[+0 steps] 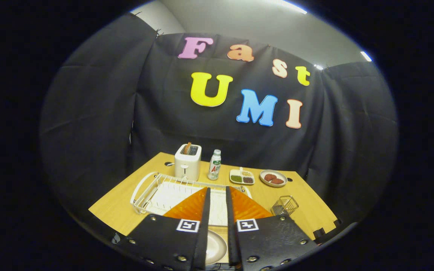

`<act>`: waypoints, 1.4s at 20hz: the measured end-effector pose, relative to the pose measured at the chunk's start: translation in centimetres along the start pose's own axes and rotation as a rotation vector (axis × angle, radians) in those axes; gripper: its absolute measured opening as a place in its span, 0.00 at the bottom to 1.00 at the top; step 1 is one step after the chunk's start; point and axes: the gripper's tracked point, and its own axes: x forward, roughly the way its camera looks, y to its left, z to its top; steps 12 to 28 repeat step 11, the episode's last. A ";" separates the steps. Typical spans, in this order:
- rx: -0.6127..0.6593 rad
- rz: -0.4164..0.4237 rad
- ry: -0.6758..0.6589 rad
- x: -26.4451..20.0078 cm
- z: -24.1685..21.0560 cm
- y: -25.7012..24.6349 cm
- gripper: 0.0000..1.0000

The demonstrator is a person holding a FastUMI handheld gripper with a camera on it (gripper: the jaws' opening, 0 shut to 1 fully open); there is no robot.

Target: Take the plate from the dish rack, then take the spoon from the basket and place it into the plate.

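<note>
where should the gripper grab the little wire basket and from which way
Grip the top rim of the wire basket, coming down from above with one finger inside and one outside a wall. It stands upright with its mouth open on the table, off to the right of the dish rack, with bare table around it. The thin wire wall suits a narrow pinch. The gripper hangs apart from it, fingers only slightly parted.

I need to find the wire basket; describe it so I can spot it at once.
Start at the white wire dish rack on the wooden table. Beyond the nearly closed gripper and off to its right, the small dark wire basket lies tipped over, nearer than the round plate of reddish patties. It alone is dark open mesh.
</note>
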 end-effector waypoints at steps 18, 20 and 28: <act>0.064 0.022 -0.228 0.5 7.2 -1.2 0.96; 0.064 0.022 -0.228 0.5 7.2 -1.2 0.96; 0.064 0.022 -0.228 0.5 7.2 -1.2 0.96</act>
